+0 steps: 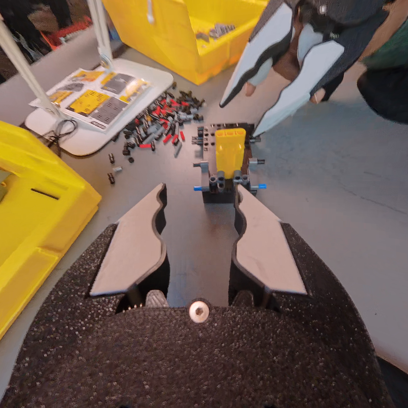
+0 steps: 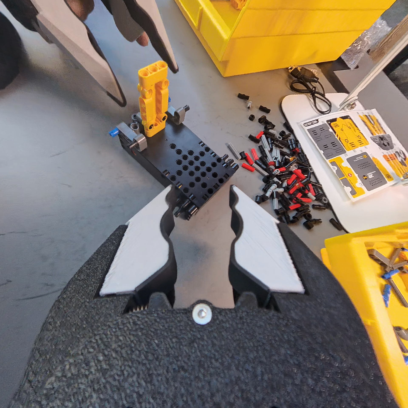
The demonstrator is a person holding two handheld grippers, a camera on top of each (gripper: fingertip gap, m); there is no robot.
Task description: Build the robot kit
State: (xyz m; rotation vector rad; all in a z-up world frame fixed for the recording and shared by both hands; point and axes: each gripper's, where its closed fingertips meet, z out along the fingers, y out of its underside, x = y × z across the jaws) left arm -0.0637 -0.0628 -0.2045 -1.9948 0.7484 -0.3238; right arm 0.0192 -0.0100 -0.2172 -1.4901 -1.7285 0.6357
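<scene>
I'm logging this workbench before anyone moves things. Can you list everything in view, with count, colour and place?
black perforated plate: one, black, centre of the grey table, between the two grippers
yellow upright piece: one, yellow, standing on the plate's far end in the right wrist view
grey connectors: several, grey, around the yellow piece's foot
blue pins: two, blue, at the plate's sides
loose pins: a pile, black, red and grey, beside the plate
sticker sheet: one, yellow and grey, on a white base
black cable: one, by the white base
yellow bins: at least two, around the table
left gripper: open, its right fingertip near the plate's end
right gripper: open, at the plate's opposite end
</scene>
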